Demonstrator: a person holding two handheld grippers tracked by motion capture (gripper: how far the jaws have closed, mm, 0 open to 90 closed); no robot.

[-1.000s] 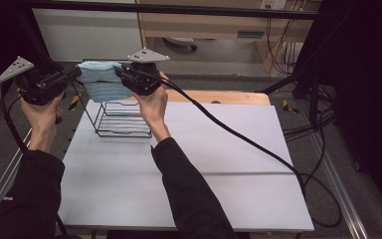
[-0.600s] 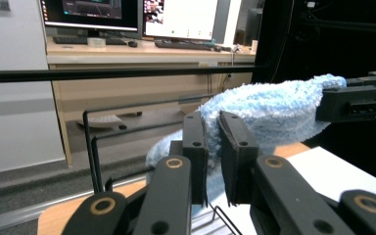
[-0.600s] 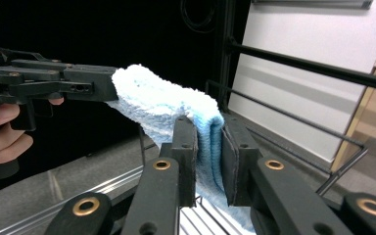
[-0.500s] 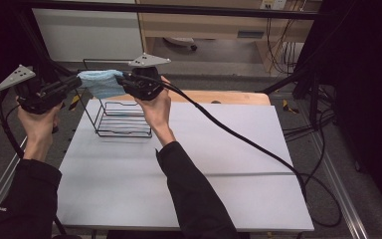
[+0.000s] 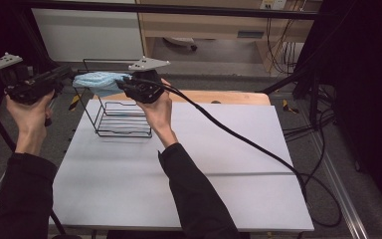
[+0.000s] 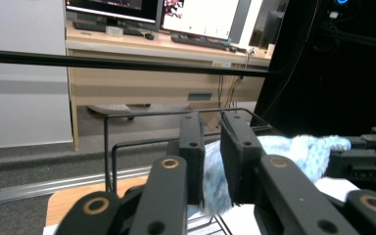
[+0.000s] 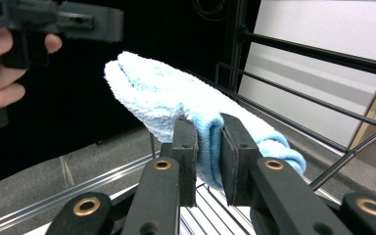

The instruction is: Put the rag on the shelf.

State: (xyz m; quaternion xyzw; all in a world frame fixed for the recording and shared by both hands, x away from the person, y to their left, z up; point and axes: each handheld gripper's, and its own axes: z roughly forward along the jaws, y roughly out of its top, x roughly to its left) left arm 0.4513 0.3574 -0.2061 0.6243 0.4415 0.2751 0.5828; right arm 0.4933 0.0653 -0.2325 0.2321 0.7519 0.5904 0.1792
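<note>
A light blue towel (image 5: 99, 80) hangs bunched over the top of a black wire rack (image 5: 124, 133) at the table's back left. My right gripper (image 5: 122, 84) is shut on the towel's near end (image 7: 166, 98), the cloth pinched between its pads. My left gripper (image 5: 67, 77) is held level to the left of the towel, its jaws a narrow gap apart. In the left gripper view the towel (image 6: 293, 152) shows through that gap and stretches right. In the right gripper view the towel's far end hangs free just below the left gripper (image 7: 115, 24).
The rack stands on a white table (image 5: 204, 189) with a wooden strip (image 5: 229, 97) along its back edge. The right gripper's cable (image 5: 258, 149) trails across the table to the right. A desk with monitors (image 6: 196, 19) lies beyond.
The towel, spread as a hanging sheet between both grippers a second ago, is now bunched. The left gripper has drawn a little to the left, off the towel's end.
</note>
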